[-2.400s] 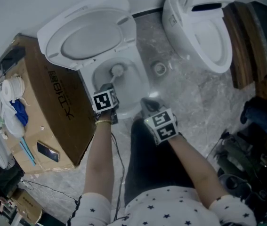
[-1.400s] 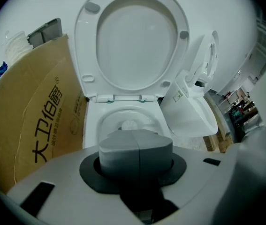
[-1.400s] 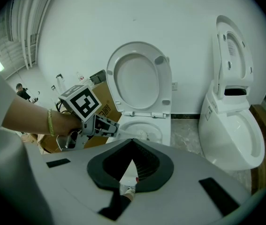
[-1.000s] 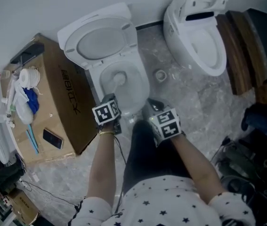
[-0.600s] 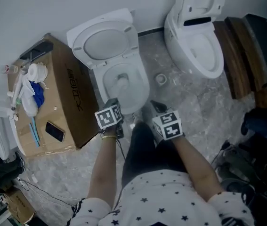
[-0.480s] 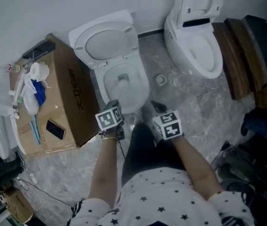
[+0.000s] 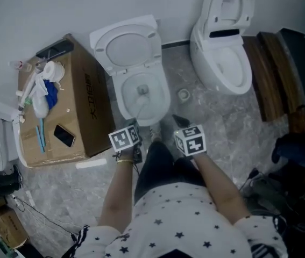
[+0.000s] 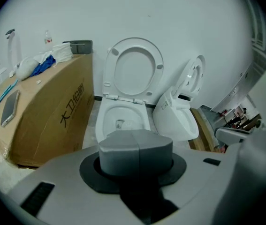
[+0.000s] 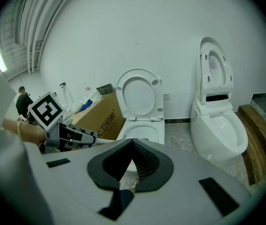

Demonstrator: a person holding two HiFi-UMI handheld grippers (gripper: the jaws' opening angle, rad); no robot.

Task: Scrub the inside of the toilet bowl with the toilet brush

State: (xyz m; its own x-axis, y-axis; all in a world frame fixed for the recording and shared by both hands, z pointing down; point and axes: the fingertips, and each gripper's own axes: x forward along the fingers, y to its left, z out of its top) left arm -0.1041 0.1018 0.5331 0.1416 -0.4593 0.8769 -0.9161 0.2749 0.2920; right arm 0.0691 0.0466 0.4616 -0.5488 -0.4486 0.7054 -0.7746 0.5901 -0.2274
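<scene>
1. My left gripper [image 8: 135,143] has its jaws pressed together, and only a thin seam shows between the two grey pads in the left gripper view.
2. In the right gripper view, a pale handle sticks out of that gripper's front at centre left. It points toward the toilet, so I am holding the brush [image 7: 142,91] by its handle.
3. The brush head sits low inside the bowl [image 7: 165,105], just above the middle of the head view. In the left gripper view it shows as a small grey shape in the bowl, right above my closed jaws.
4. My right gripper [image 9: 132,162] has its jaws spread in a V with nothing between them. Only floor shows through the gap.
5. In the head view both grippers hang just below the bowl's front edge, near each other, with the left one closer to the rim.
6. The seat [image 7: 125,43] stands raised against the wall, at upper centre of the head view.
7. A cardboard box [image 7: 90,106] is just left of the toilet, with a phone [image 7: 64,136] and some cloths on top.
8. A second toilet [image 7: 222,63] stands at upper right with its lid up. A floor drain [image 7: 183,94] lies between the two toilets.
</scene>
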